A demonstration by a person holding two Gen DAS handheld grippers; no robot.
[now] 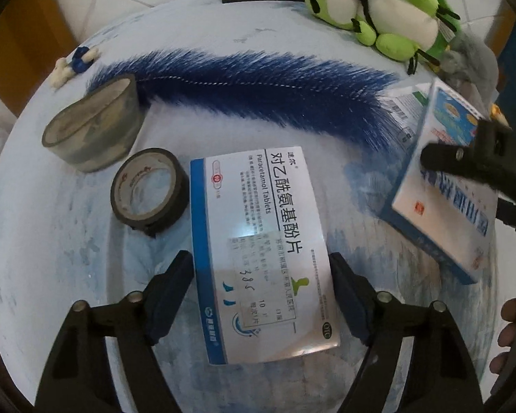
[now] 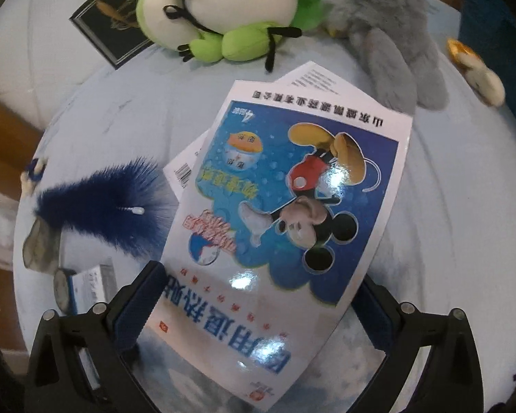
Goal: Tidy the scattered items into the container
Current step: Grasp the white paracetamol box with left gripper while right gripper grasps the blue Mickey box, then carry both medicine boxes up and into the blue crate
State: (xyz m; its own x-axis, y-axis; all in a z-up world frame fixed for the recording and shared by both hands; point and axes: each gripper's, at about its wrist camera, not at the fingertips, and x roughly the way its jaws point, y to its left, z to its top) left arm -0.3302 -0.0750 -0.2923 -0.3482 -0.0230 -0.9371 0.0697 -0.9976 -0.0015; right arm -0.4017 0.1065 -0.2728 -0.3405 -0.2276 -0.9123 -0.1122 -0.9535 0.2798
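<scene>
A white and blue paracetamol box (image 1: 258,251) lies flat on the round pale-blue table (image 1: 51,241). My left gripper (image 1: 261,289) straddles its near half, fingers at both long edges, closed on it. My right gripper (image 2: 258,306) is shut on a cartoon-mouse fever-patch box (image 2: 285,213) and holds it tilted above the table; it also shows in the left wrist view (image 1: 443,186). Another white box (image 2: 189,158) lies under it. No container is in view.
A camouflage tape roll (image 1: 93,127), a black tape roll (image 1: 149,192) and a blue fluffy tail (image 1: 258,86) lie to the left and behind. A green frog plush (image 1: 378,10), a grey plush (image 2: 388,27) and a black booklet (image 2: 110,24) sit at the far edge.
</scene>
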